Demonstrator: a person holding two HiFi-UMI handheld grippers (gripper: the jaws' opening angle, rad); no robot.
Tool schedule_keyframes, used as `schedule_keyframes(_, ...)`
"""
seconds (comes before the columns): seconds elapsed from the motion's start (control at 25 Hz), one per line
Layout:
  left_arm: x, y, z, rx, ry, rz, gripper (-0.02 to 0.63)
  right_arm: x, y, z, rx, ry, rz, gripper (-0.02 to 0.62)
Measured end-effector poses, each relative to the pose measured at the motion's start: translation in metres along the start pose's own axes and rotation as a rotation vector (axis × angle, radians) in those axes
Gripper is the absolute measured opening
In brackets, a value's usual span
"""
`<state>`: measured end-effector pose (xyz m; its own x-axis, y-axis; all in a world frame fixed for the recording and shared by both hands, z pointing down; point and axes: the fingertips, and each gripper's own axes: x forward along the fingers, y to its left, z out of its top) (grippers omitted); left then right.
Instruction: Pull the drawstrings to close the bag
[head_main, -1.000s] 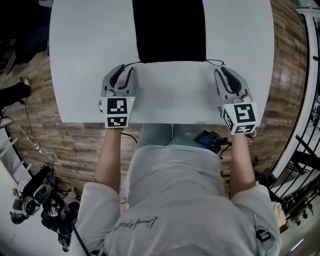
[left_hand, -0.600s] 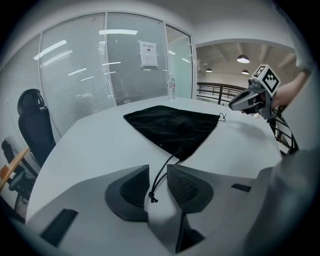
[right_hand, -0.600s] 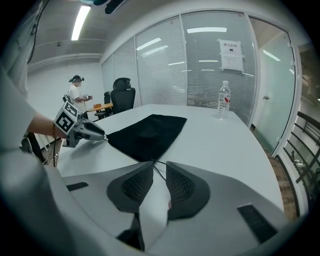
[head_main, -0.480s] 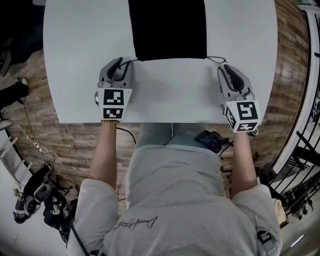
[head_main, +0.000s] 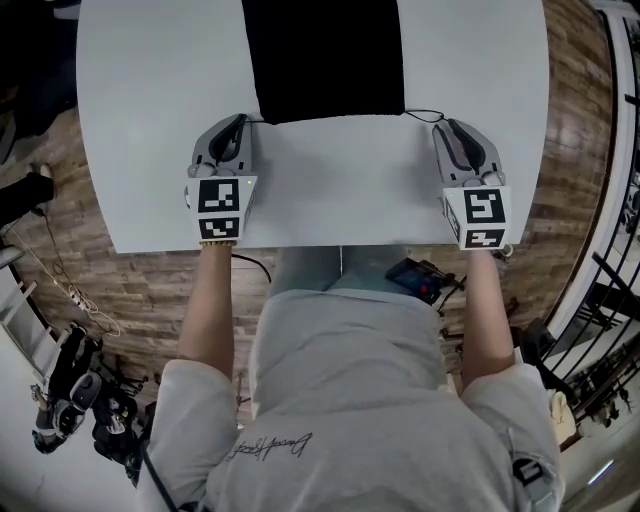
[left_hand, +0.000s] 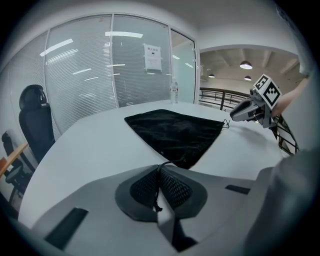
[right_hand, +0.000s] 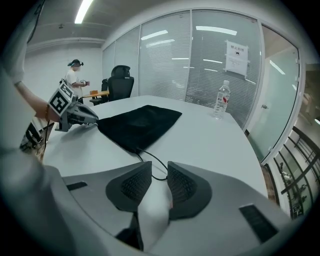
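A flat black drawstring bag (head_main: 322, 55) lies on the white table (head_main: 150, 80), its mouth toward me. My left gripper (head_main: 235, 125) sits at the bag's near left corner. In the left gripper view this gripper (left_hand: 159, 170) is shut on the left drawstring (left_hand: 172, 162), which runs from the bag (left_hand: 175, 130) down between the pads. My right gripper (head_main: 452, 128) is at the near right corner. Its jaws (right_hand: 160, 170) are opening, and the right drawstring loop (right_hand: 152, 161) lies on the table between them, untouched by the pads.
A water bottle (right_hand: 221, 100) stands far out on the table. An office chair (right_hand: 120, 82) and a person (right_hand: 75, 75) are beyond the table by the glass wall. The table's near edge (head_main: 340, 245) runs just behind both grippers. A small device (head_main: 420, 280) rests on my lap.
Both grippers have slid forward to the bag's near corners. The left gripper's jaws, open before, have closed on the left drawstring.
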<state>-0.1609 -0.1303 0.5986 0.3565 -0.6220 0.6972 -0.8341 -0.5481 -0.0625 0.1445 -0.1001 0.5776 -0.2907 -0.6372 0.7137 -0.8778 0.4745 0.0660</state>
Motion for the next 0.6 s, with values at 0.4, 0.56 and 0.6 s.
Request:
schedule_keyframes(0.4,-0.001,0.002,-0.001,-0.017,-0.002,0.002,0.012,0.03,-0.005,-0.004,-0.062,0.056,0.002,0.143)
schedule_keyframes(0.56,-0.001,0.003,0.0,-0.023,-0.006,0.004,0.012,0.037,-0.006,-0.003,-0.065,0.063,0.009,0.14)
schedule_keyframes(0.6,-0.001,0.004,0.0,-0.027,-0.007,0.006,0.012,0.039,-0.006,-0.002,-0.065,0.064,0.01,0.137)
